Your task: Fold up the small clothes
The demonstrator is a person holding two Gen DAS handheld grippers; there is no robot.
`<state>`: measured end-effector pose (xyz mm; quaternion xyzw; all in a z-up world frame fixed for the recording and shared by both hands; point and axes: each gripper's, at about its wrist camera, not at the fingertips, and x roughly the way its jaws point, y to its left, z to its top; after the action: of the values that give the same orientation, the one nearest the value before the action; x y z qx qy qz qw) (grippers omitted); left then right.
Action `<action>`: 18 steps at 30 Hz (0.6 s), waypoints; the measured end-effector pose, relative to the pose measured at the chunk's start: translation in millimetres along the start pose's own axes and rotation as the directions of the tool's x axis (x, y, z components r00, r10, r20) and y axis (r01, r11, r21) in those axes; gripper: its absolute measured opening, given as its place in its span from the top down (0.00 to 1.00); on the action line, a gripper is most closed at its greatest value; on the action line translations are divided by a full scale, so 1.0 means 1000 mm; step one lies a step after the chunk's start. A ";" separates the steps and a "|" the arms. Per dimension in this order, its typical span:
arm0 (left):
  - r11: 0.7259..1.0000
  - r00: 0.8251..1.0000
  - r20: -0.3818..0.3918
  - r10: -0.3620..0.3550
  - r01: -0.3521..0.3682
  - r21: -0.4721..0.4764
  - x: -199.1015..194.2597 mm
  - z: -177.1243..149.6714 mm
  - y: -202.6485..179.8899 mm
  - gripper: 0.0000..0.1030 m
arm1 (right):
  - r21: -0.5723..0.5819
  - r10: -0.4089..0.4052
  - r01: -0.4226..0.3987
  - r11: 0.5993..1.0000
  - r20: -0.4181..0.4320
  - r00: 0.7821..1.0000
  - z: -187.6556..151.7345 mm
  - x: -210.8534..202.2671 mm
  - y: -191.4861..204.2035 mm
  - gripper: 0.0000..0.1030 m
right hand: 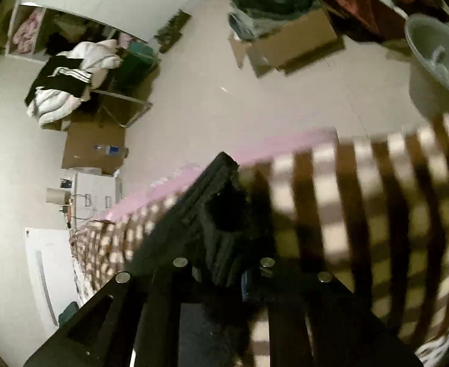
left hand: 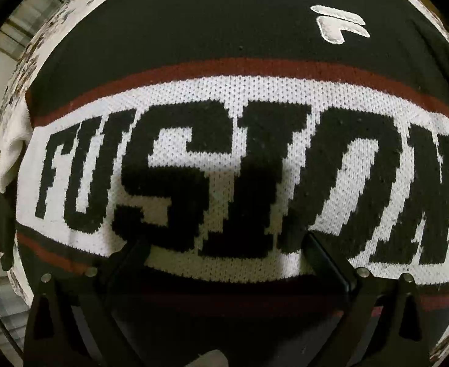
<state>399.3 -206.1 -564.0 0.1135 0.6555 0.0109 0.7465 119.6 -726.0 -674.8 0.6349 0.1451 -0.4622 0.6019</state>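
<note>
A black knit sweater [left hand: 194, 30] with a white band reading FUSION, red stripes and a white logo patch [left hand: 337, 26] lies flat and fills the left wrist view. My left gripper [left hand: 224, 250] hovers just over its lower part, jaws wide apart and empty. My right gripper [right hand: 224, 208] is shut on a bunch of black knit fabric [right hand: 227, 214], part of the sweater, held above a brown-and-white checked bedcover [right hand: 362, 198]. That view is motion-blurred.
The sweater rests on a speckled white-and-brown cover [left hand: 28, 61]. The right wrist view shows a pink bed edge [right hand: 255, 150], pale floor, cardboard boxes [right hand: 291, 42], a clothes pile on a chair [right hand: 68, 82], a grey bucket [right hand: 438, 64] and a white cabinet [right hand: 96, 189].
</note>
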 end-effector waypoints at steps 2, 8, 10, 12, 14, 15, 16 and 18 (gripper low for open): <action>1.000 1.000 -0.001 0.007 -0.007 -0.004 0.007 0.006 -0.003 0.00 | -0.056 -0.030 0.033 0.998 0.049 0.998 0.016 -0.010 0.009 0.86; 1.000 1.000 -0.004 0.014 -0.014 -0.017 0.003 0.004 -0.008 0.00 | -0.052 0.029 -0.038 0.998 -0.162 0.986 0.029 0.029 0.005 0.65; 1.000 1.000 -0.004 0.009 -0.009 -0.021 0.003 0.004 -0.008 0.00 | -0.047 0.064 -0.075 0.996 -0.196 0.978 0.025 0.042 0.001 0.61; 1.000 1.000 -0.009 0.007 -0.007 -0.020 0.005 0.004 -0.005 0.00 | -0.054 0.057 -0.067 0.996 -0.177 0.983 0.022 0.044 -0.001 0.80; 1.000 1.000 -0.010 0.003 -0.003 -0.020 0.005 0.006 -0.003 0.00 | -0.092 0.037 -0.051 0.995 -0.143 0.989 0.022 0.037 0.009 0.85; 1.000 1.000 -0.008 -0.003 0.003 -0.026 0.003 0.005 -0.001 0.00 | -0.124 0.037 -0.052 0.991 -0.120 0.992 0.022 0.029 0.020 0.85; 0.999 1.000 -0.008 -0.009 0.009 -0.033 0.001 0.005 0.001 0.00 | -0.149 0.037 -0.053 0.987 -0.106 0.994 0.016 0.020 0.030 0.86; 0.998 1.000 -0.005 -0.029 0.029 -0.057 -0.004 0.003 0.008 0.00 | -0.233 0.040 -0.058 0.971 -0.081 0.996 0.010 -0.001 0.064 0.86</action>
<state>402.9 -199.1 -558.2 0.0827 0.6586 0.0190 0.7477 162.2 -749.9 -632.6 0.5797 0.2058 -0.4024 0.6779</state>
